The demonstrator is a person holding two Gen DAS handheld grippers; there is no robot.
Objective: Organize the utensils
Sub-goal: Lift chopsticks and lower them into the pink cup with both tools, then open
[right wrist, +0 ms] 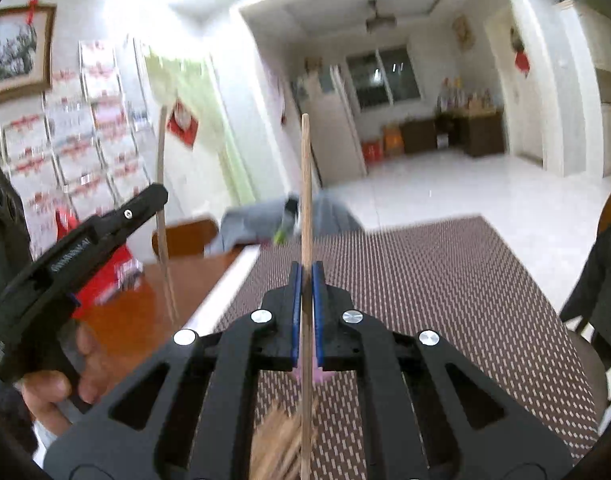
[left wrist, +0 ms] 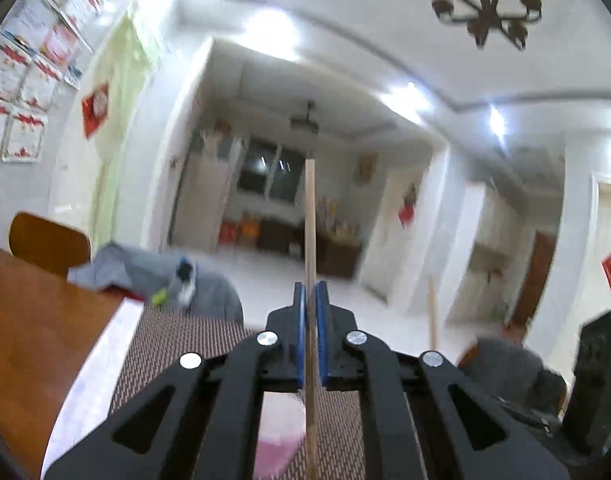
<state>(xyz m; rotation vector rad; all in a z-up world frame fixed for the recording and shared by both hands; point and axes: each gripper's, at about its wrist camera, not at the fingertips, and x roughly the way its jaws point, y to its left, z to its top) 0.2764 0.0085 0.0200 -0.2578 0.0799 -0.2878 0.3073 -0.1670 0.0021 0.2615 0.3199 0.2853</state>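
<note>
My left gripper point(left wrist: 310, 304) is shut on a pale wooden chopstick point(left wrist: 310, 220) that stands upright between its blue pads. In the right wrist view my right gripper point(right wrist: 306, 280) is likewise shut on a second chopstick point(right wrist: 305, 184), also upright. The left gripper point(right wrist: 159, 196) shows there at the left in a person's hand point(right wrist: 53, 392), with its chopstick point(right wrist: 163, 216). Both grippers hang above a brown woven mat point(right wrist: 445, 280). Under the right gripper lies a blurred bundle of chopsticks point(right wrist: 281, 440) by a pink container point(left wrist: 279, 432).
A brown wooden table point(left wrist: 33, 340) carries the mat, with a red packet point(right wrist: 113, 272) at its left. A grey cloth point(left wrist: 145, 272) and a wooden chair back point(left wrist: 45, 240) stand at the far edge. A chair with a grey garment point(right wrist: 609, 280) is at the right.
</note>
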